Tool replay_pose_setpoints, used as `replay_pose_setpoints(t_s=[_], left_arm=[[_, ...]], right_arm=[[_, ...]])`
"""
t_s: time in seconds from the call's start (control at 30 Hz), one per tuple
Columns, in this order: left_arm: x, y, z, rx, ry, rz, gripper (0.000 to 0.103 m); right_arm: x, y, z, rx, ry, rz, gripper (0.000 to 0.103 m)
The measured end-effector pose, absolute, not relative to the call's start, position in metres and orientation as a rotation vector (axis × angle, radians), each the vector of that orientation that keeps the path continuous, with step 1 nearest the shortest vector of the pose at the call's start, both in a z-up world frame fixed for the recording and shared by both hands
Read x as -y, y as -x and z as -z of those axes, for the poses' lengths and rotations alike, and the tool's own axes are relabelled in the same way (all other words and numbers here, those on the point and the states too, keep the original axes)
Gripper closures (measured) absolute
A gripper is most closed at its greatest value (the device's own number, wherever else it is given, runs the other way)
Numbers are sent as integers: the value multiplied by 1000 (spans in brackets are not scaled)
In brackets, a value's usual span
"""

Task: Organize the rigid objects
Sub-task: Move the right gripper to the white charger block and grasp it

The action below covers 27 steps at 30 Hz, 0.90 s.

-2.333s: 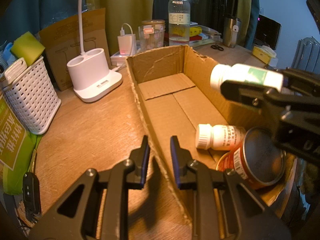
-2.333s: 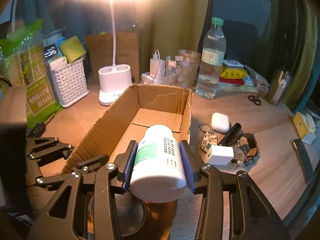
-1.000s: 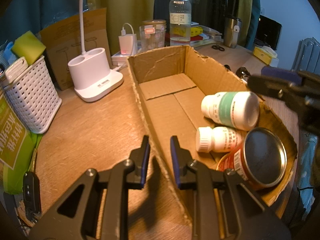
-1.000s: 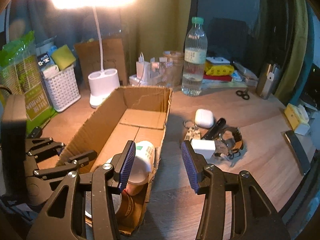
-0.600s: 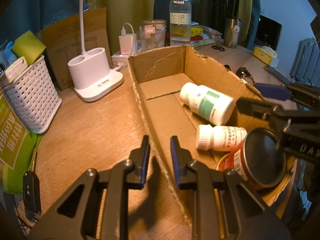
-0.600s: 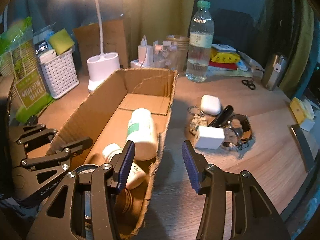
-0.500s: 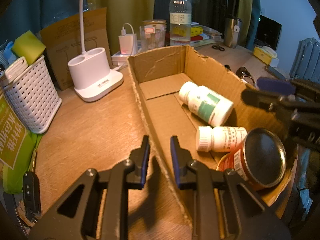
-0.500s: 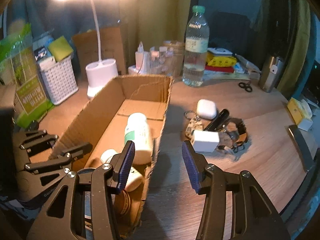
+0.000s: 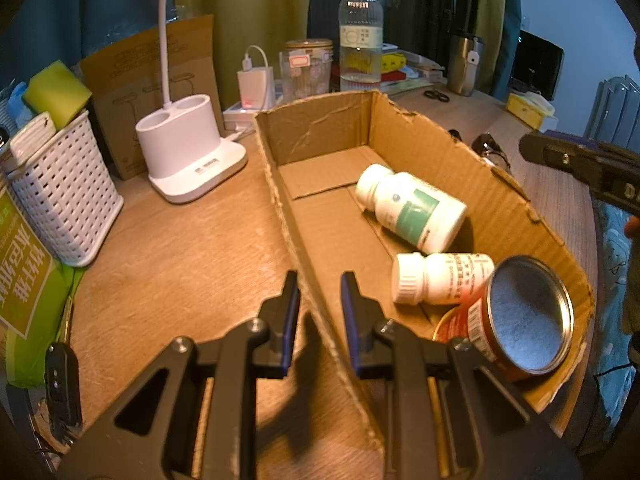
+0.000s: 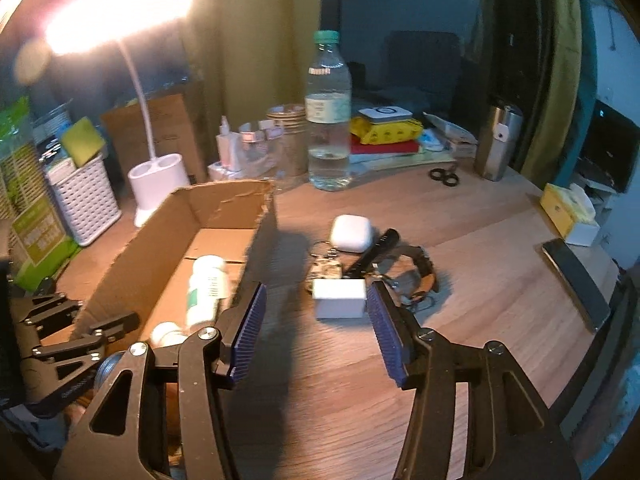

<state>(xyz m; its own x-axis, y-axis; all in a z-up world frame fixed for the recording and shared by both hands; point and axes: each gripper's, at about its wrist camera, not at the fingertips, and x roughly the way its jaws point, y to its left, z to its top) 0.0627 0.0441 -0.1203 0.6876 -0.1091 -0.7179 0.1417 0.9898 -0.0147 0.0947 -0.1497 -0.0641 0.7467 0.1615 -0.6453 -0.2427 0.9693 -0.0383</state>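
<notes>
A cardboard box [image 9: 492, 184] lies open on the wooden desk. In it lie a large white bottle with a green label [image 9: 412, 206], a smaller white pill bottle [image 9: 440, 278] and a red tin can [image 9: 516, 316]. My left gripper [image 9: 318, 316] is shut on the box's near left wall. My right gripper [image 10: 314, 330] is open and empty, over the desk to the right of the box [image 10: 160, 256]. Just beyond it lie a white charger cube [image 10: 340, 298], a white earbud case [image 10: 352, 233], keys and a black watch [image 10: 416, 276].
A white lamp base [image 9: 188, 152], a white basket [image 9: 60, 196] and a green packet [image 9: 28, 280] stand left of the box. A water bottle [image 10: 328, 120], a steel tumbler [image 10: 498, 142], scissors [image 10: 444, 174], a yellow box [image 10: 560, 210] and a dark phone [image 10: 576, 284] sit to the right.
My right gripper let go of the large green-label bottle, which dropped into the box and rolled to rest. The gripper then swung right, out over the desk. My left gripper has not moved.
</notes>
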Motion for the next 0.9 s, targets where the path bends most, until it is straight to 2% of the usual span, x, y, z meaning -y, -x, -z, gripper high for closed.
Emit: replay_pose_setpoints(t_s=[0.9], left_arm=[[-44,-63,120,-801,-42,141,82]], right_arm=[[150,-149,106,-778,153,-219,43]])
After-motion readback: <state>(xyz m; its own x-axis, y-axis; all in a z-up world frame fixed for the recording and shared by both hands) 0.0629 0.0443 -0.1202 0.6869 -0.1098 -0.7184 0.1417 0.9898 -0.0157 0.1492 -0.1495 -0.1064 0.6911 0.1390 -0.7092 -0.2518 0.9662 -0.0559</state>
